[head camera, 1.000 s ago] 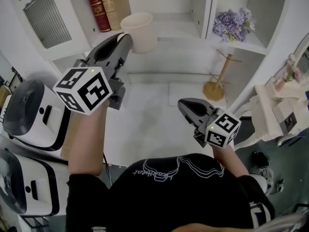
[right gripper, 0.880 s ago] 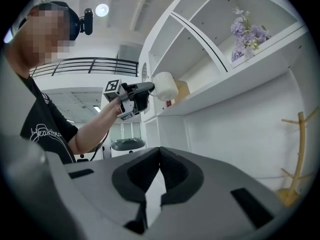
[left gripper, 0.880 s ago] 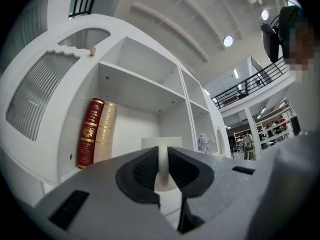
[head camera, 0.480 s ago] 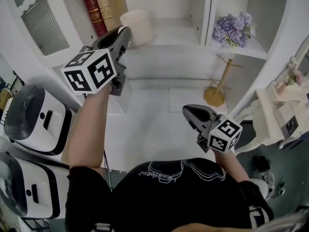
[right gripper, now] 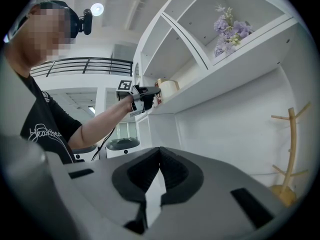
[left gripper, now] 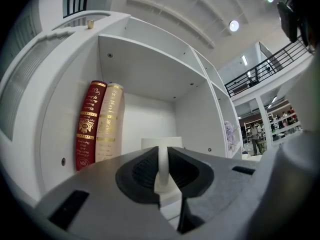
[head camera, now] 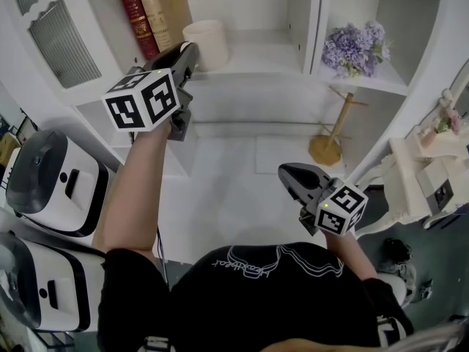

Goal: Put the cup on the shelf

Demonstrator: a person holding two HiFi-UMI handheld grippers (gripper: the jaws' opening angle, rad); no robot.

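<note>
Left gripper (head camera: 188, 50) was found clamped on the cup (head camera: 205, 42). In the left gripper view the thin white handle (left gripper: 163, 168) stood upright between the two dark pads, both pressing on it, with the cup body (left gripper: 150, 143) just beyond the fingertips. The gripper was held roughly level, reaching into the upper left compartment of the white shelf (head camera: 256, 51). The cup sat upright inside that compartment, just beside a beige book (head camera: 163, 7), which stood against a red book (head camera: 137, 15) at the left wall. Whether the cup's base rested on the shelf board could not be established from any view.

Right gripper (head camera: 287, 173) was held low in front of the person, well apart from the cup. Its jaws were pressed together with nothing between them, as confirmed in the right gripper view (right gripper: 160, 153).

Purple flowers (head camera: 357, 38) occupied the neighbouring compartment to the right. A wooden stand (head camera: 330, 129) stood on the lower surface beneath them. Two white appliances (head camera: 51, 178) with dark lids were noted at the left edge of the head view.
</note>
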